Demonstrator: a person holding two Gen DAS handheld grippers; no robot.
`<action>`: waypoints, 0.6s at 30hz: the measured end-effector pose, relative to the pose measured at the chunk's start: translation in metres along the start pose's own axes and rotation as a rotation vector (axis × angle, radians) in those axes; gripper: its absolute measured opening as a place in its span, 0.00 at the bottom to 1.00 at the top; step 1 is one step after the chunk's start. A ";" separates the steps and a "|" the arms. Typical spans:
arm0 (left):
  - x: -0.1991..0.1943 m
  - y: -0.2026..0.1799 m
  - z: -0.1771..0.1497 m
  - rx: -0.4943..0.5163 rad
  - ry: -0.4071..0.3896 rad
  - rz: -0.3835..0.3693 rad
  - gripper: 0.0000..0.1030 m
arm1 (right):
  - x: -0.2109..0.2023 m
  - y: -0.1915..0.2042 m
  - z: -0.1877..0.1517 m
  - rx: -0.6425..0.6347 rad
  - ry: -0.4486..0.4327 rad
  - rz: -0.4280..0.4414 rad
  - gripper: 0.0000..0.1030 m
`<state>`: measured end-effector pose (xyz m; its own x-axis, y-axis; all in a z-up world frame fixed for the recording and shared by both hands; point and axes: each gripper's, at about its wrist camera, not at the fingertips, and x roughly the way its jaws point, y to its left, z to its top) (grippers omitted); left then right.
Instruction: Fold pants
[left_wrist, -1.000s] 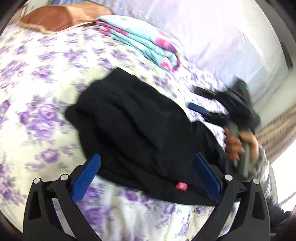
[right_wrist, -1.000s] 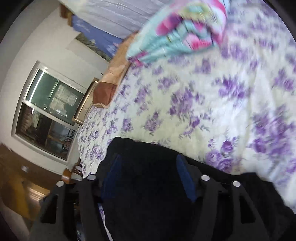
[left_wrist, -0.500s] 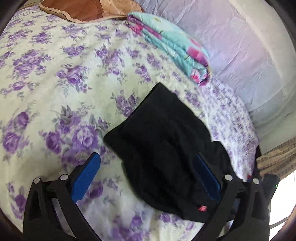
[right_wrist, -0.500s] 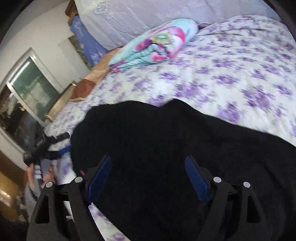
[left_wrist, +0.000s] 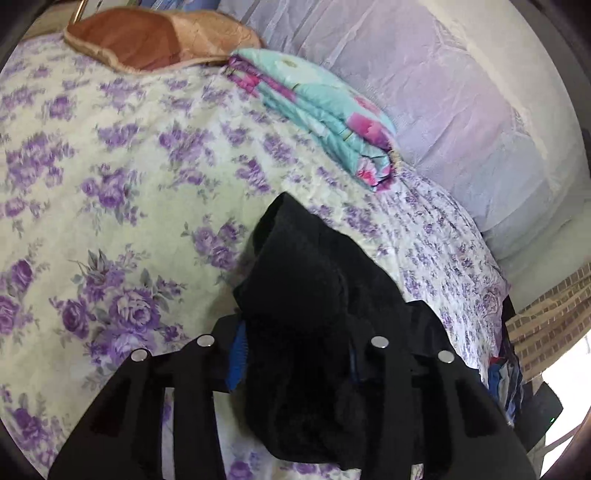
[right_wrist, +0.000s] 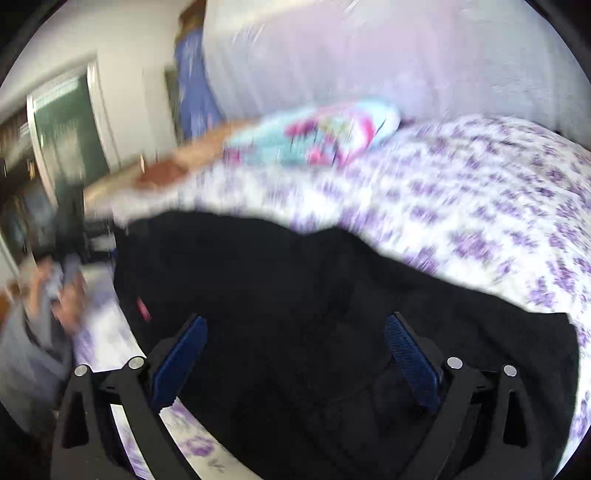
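Black pants (left_wrist: 314, 280) lie bunched on the purple-flowered bed sheet (left_wrist: 110, 177). My left gripper (left_wrist: 295, 354) has closed on a thick bundle of the black fabric, which fills the gap between its blue pads (left_wrist: 236, 354) and hides the right one. In the blurred right wrist view the pants (right_wrist: 295, 295) spread wide with a small red label (right_wrist: 143, 309) at their left. My right gripper (right_wrist: 291, 358) is open above the fabric with its blue pads (right_wrist: 406, 354) wide apart.
A folded turquoise and pink blanket (left_wrist: 325, 110) lies at the far side of the bed, and an orange-brown pillow (left_wrist: 155, 37) behind it. A pale lilac curtain (left_wrist: 443, 92) hangs along the far edge. The person's other hand (right_wrist: 59, 295) shows at the left of the right wrist view.
My left gripper has narrowed from wide open onto a bundle of the pants. The right gripper stayed open and swung over the fabric; its view is now motion-blurred.
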<state>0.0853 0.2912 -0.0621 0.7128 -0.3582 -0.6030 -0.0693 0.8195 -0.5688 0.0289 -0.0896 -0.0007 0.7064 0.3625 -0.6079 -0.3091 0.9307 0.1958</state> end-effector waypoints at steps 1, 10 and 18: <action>-0.006 -0.007 0.000 0.020 -0.015 -0.001 0.38 | 0.001 -0.004 0.000 0.003 0.019 -0.028 0.95; -0.051 -0.122 -0.006 0.314 -0.124 -0.021 0.35 | 0.022 -0.030 -0.016 0.090 0.122 0.015 0.96; -0.039 -0.269 -0.052 0.633 -0.115 -0.126 0.34 | -0.074 -0.134 -0.037 0.406 -0.104 -0.113 0.96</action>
<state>0.0401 0.0620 0.0852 0.7609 -0.4477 -0.4697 0.4191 0.8917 -0.1711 -0.0059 -0.2426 -0.0108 0.7884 0.2407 -0.5661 0.0347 0.9014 0.4316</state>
